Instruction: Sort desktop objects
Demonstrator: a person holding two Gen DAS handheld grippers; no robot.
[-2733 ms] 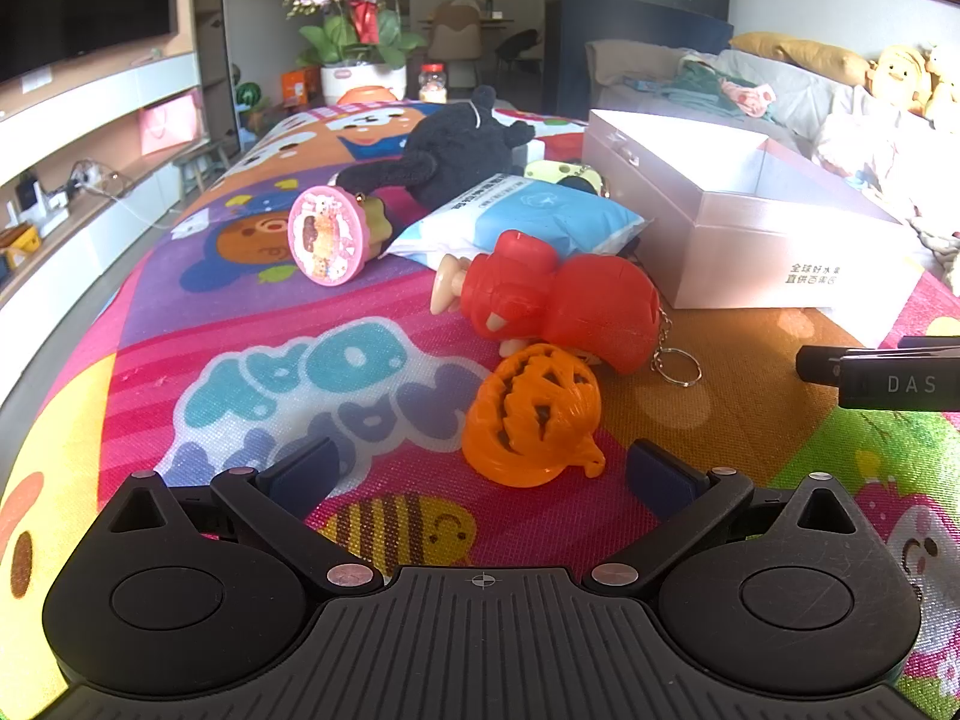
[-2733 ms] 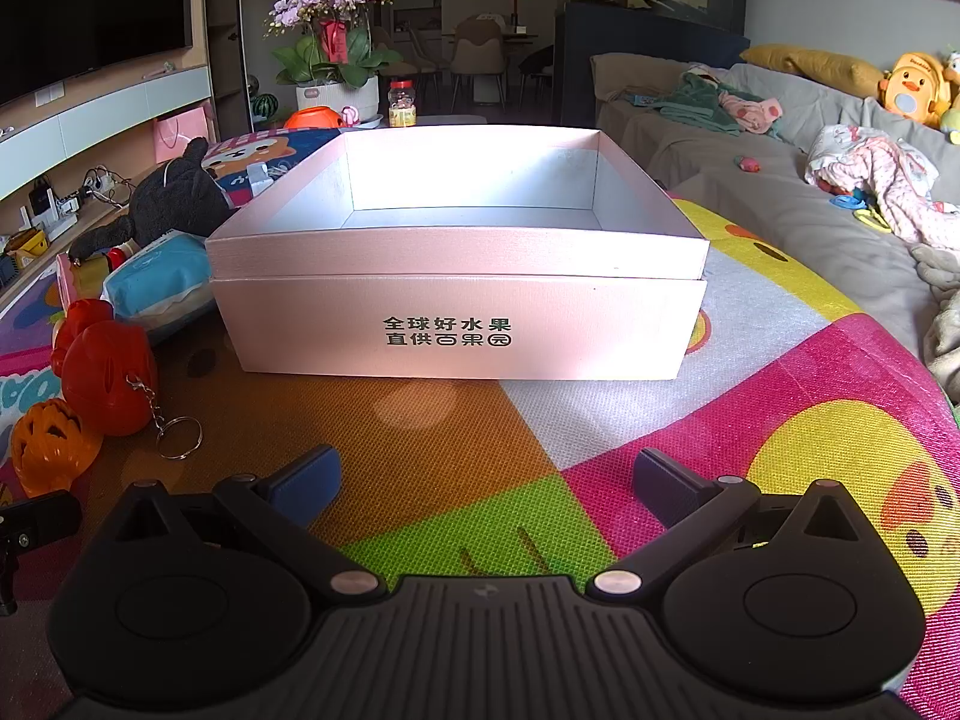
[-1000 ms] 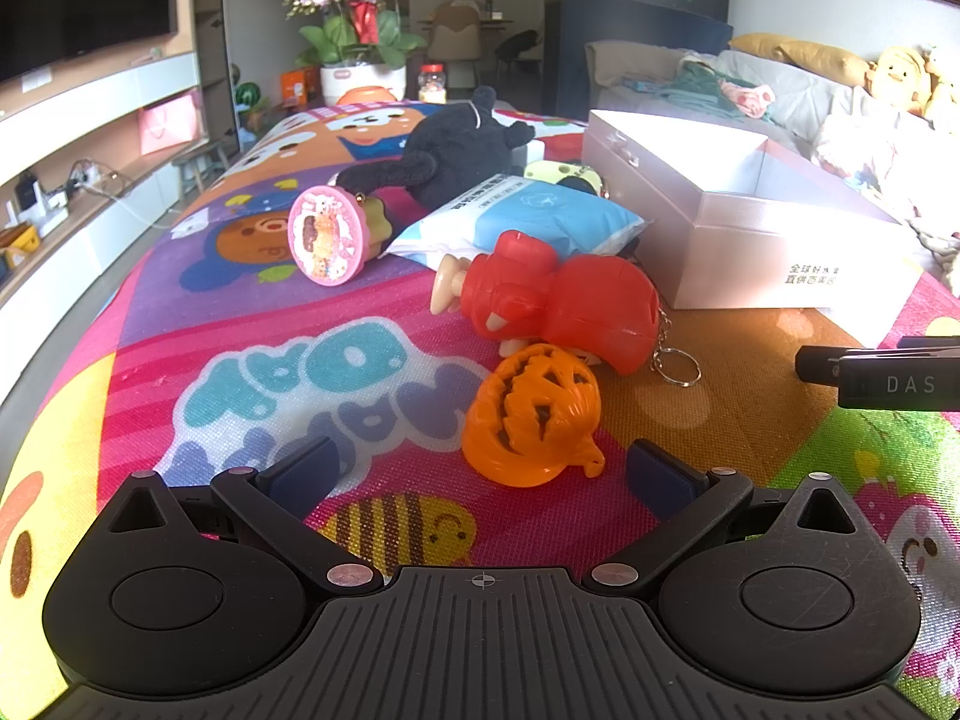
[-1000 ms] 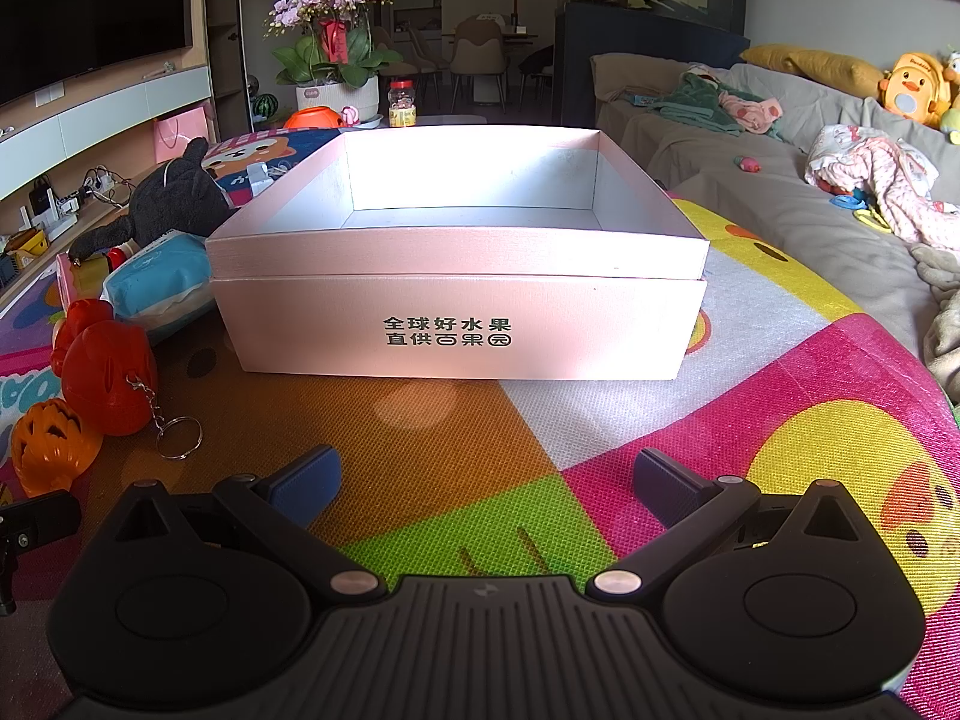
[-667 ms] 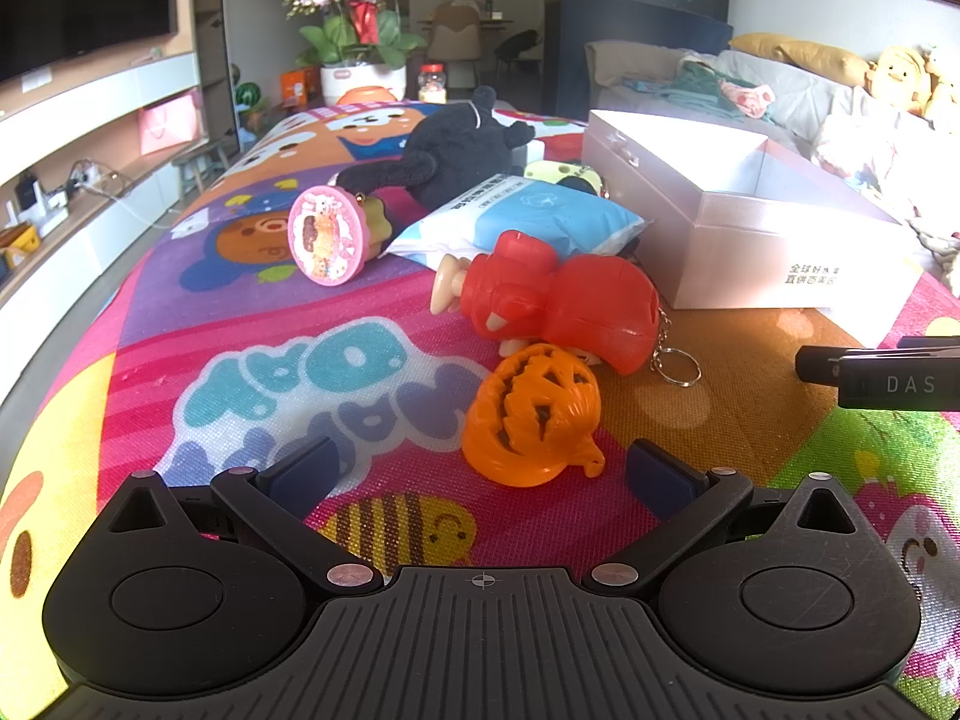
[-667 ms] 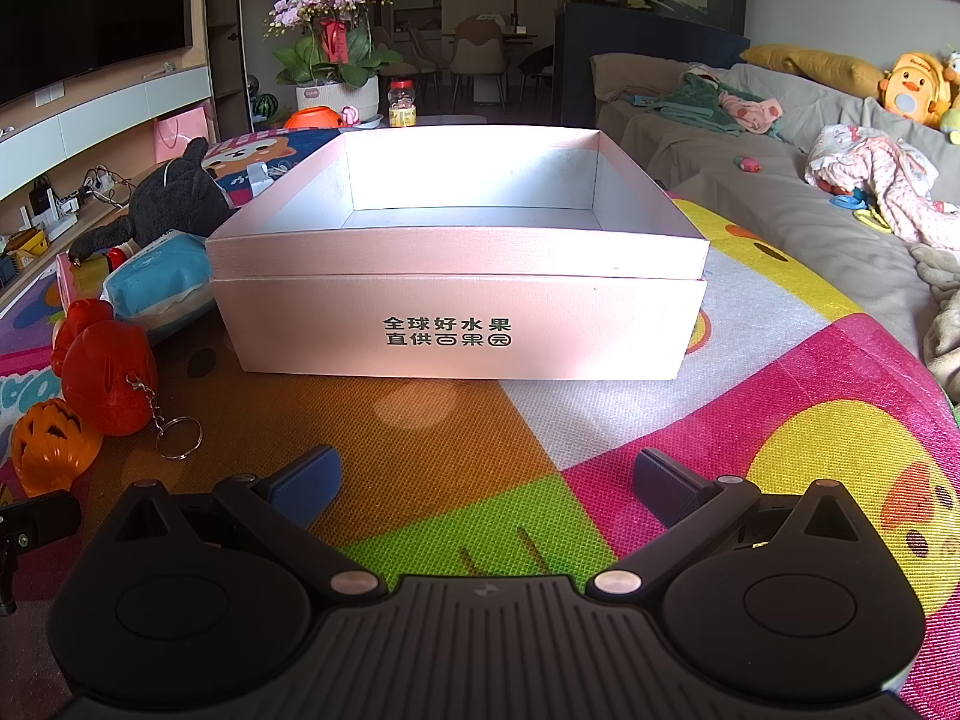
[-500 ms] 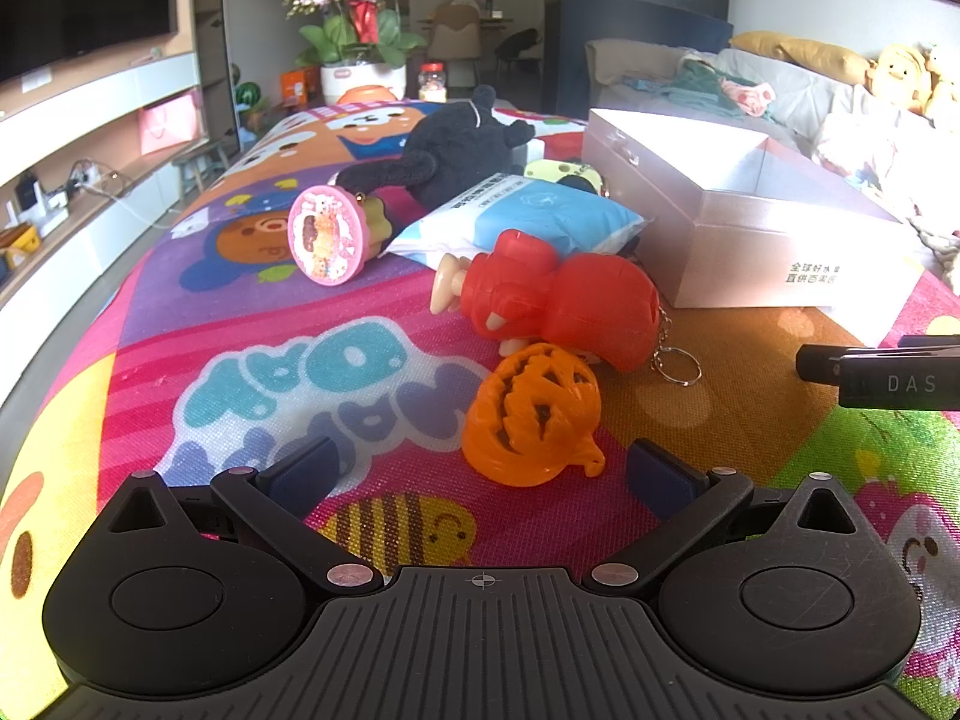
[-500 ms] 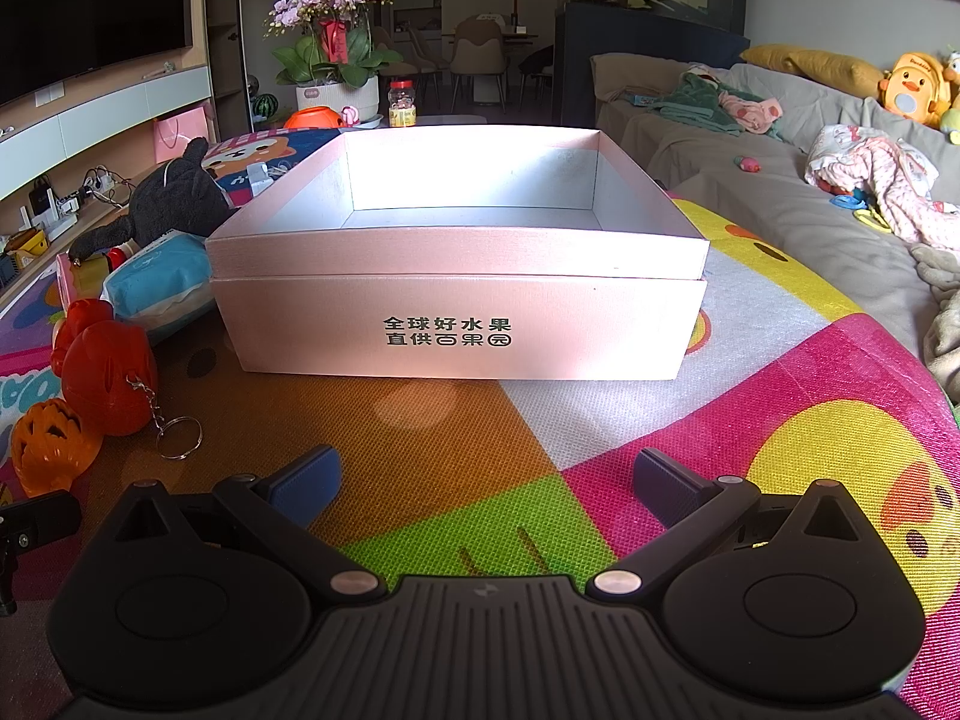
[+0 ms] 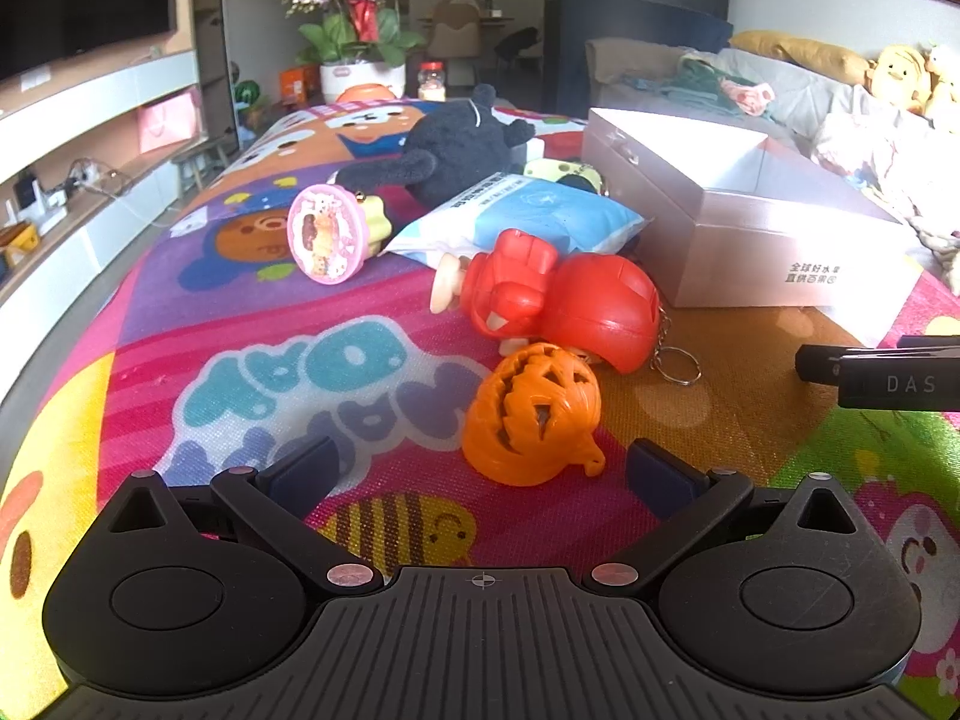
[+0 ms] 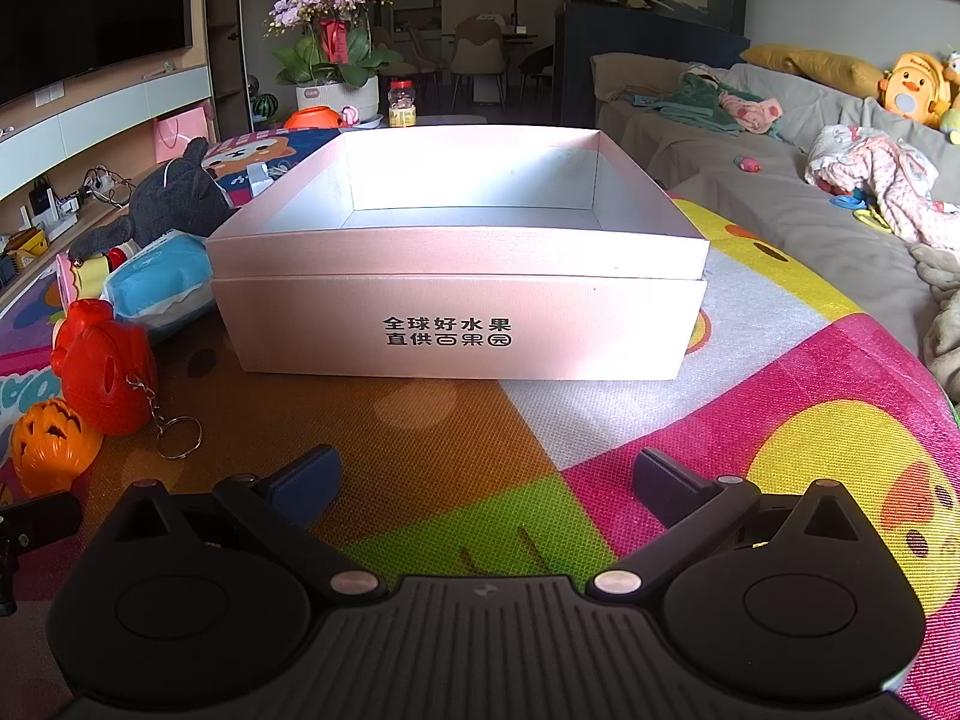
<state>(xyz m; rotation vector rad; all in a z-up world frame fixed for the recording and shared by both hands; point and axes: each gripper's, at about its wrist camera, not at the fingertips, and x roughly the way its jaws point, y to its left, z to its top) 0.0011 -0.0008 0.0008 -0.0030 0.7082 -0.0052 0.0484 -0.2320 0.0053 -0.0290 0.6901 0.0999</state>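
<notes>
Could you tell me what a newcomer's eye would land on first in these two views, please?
Probably the big open pink box, squarely ahead of the open right gripper and seemingly empty. Next, the bright toys before the open left gripper: an orange pumpkin nearest, a red keychain figure touching it behind. Farther back lie a blue packet and a black plush.

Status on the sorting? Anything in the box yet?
Nothing looks sorted: what shows of the box interior is bare. Nothing in hand: the left tool and right tool are open. Left: pumpkin, red toy, blue pack, plush, pink disc, all on the mat.
</notes>
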